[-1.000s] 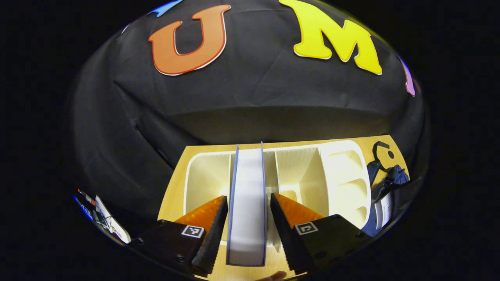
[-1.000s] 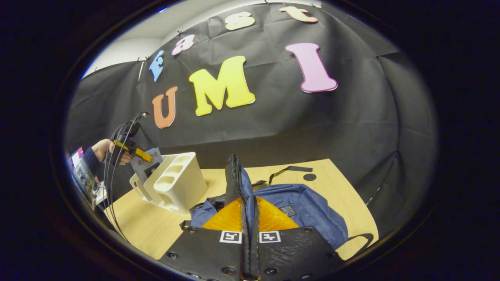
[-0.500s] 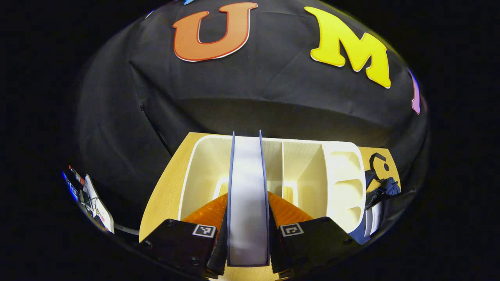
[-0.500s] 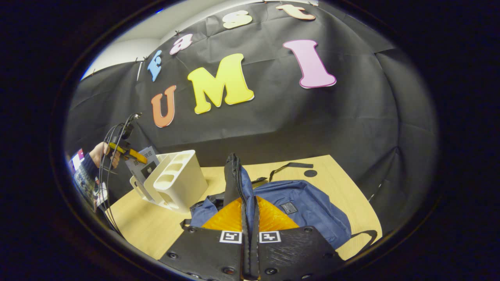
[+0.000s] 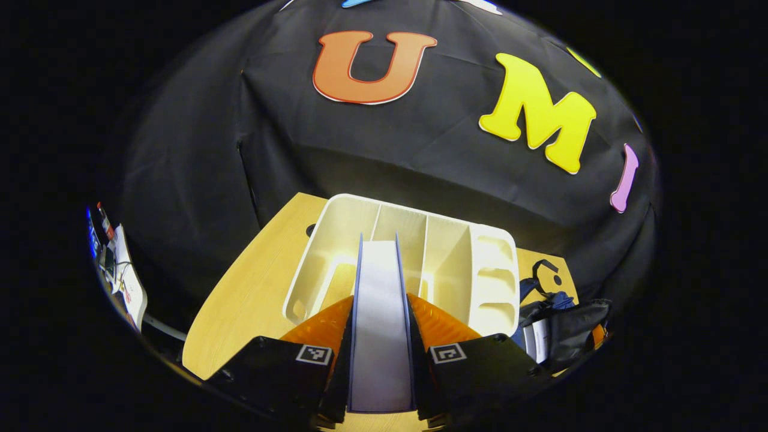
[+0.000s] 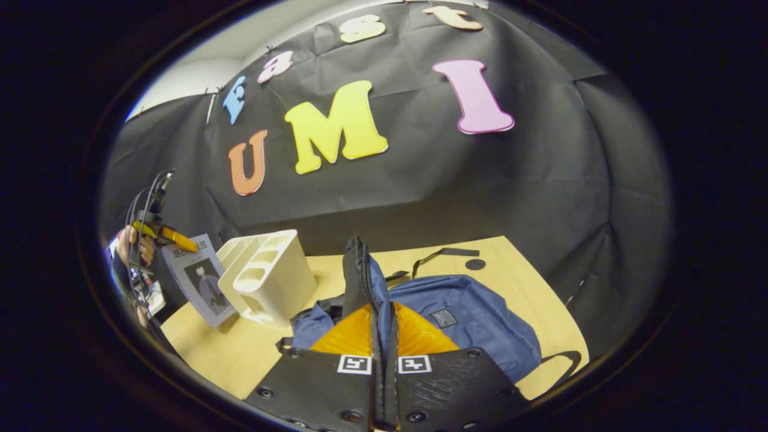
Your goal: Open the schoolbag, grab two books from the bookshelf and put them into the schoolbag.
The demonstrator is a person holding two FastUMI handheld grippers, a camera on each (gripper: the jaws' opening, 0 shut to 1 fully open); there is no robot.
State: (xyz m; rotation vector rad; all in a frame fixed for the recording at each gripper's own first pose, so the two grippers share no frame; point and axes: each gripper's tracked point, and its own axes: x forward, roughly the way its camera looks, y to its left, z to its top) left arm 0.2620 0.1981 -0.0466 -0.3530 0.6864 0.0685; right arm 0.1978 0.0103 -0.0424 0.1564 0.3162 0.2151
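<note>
Book [image 5: 381,324] page edge between left tool [image 5: 379,318] fingers; cover [image 6: 201,282] in right gripper view.

book cover [image 6: 201,282] print too small, illegible

Each claw [image 6: 384,366] has a black body bearing square coded tags.

Book held clear of the shelf, schoolbag held open on the table

A thin blue-edged book with white pages [image 5: 380,336] is gripped edge-on and upright, in front of the cream plastic compartmented bookshelf [image 5: 414,264]; in the right gripper view its grey illustrated cover [image 6: 198,279] is seen at 9 o'clock of the shelf [image 6: 267,276]. The navy fabric schoolbag [image 6: 468,318] lies flat on the wooden table at 3 o'clock of the shelf, its black zippered edge [image 6: 358,276] lifted upright.
</note>
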